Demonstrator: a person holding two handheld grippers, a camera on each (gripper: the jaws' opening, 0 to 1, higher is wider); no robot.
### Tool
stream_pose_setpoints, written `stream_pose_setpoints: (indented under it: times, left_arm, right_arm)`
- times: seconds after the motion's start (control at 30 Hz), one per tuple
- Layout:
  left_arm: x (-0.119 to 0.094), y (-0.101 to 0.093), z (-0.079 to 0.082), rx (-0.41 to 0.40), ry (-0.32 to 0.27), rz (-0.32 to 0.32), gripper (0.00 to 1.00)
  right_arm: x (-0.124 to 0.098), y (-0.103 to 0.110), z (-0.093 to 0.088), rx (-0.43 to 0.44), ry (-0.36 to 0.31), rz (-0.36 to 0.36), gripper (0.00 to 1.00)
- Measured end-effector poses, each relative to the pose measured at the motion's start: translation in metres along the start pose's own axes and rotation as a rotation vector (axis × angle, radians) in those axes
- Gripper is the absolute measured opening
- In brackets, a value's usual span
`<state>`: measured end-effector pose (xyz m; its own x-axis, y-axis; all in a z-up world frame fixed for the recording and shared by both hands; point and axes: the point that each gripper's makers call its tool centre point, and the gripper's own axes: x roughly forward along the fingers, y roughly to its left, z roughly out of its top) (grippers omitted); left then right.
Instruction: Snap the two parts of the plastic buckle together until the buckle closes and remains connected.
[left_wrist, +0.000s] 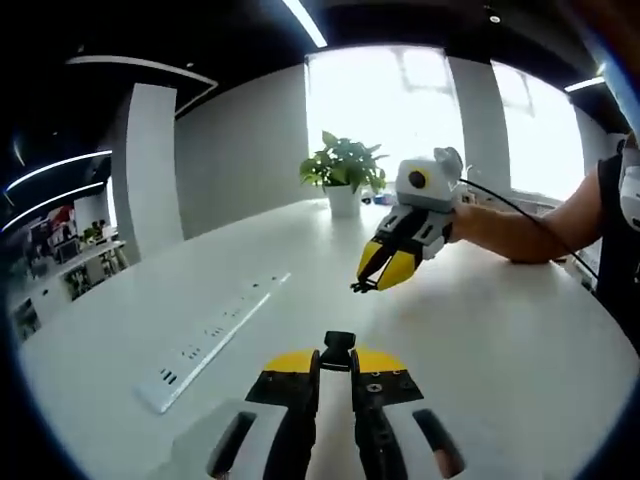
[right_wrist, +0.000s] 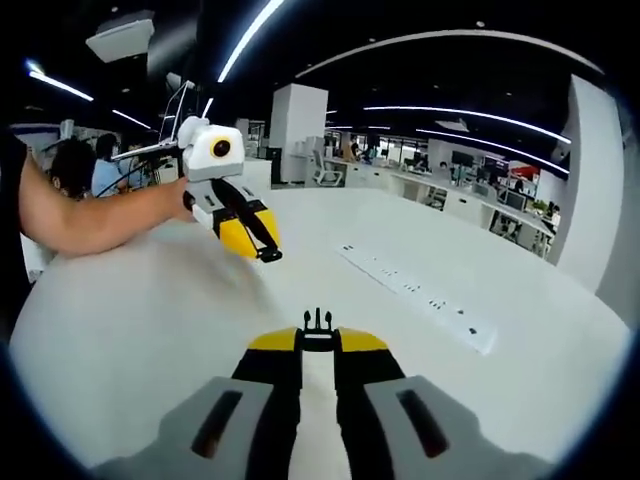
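**Buckle halves held apart above the tabletop**

In the left gripper view: left tool closed on the socket half of the buckle, a small black piece pinched between the yellow-tipped jaws and poking out just beyond them. Farther off and to the right, right tool raised above the white tabletop, jaws drawn together around something small and black at the tips, too small to make out from here. Forearm reaching in from the right behind it, a black cable trailing along. At the far edge, a potted plant in a white pot before bright windows. To the left, a long white power strip lying flat on the tabletop.

In the right gripper view: right tool clamped on the pronged half of the buckle, black, prongs pointing away past the jaw tips. Left tool up and to the left, well apart from the pronged half, jaws close together with a dark bit at the tips. Bare forearm behind it, coming from the left. Power strip to the right, running away across the tabletop. Office desks and ceiling light strips in the far background.

Two halves not joined, facing each other across open air above the tabletop.
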<state>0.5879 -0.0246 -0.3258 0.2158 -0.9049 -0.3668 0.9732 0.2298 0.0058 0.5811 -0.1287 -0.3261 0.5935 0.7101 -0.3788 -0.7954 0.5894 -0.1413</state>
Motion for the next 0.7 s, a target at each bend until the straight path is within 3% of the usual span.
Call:
stream_pose_setpoints:
  times: [0.37, 0.5, 0.7]
  left_arm:
    - [-0.009, 0.001, 0.01, -0.009, 0.009, 0.02, 0.1]
    - [-0.01, 0.0, 0.009, -0.01, 0.028, 0.022, 0.1]
    - [-0.009, -0.006, 0.008, -0.013, 0.046, 0.009, 0.1]
  right_arm:
    - [-0.007, 0.006, 0.02, -0.032, -0.003, -0.001, 0.11]
    - [-0.011, 0.005, 0.026, 0.018, -0.014, -0.008, 0.11]
    - [-0.014, 0.008, 0.033, 0.011, -0.027, -0.008, 0.11]
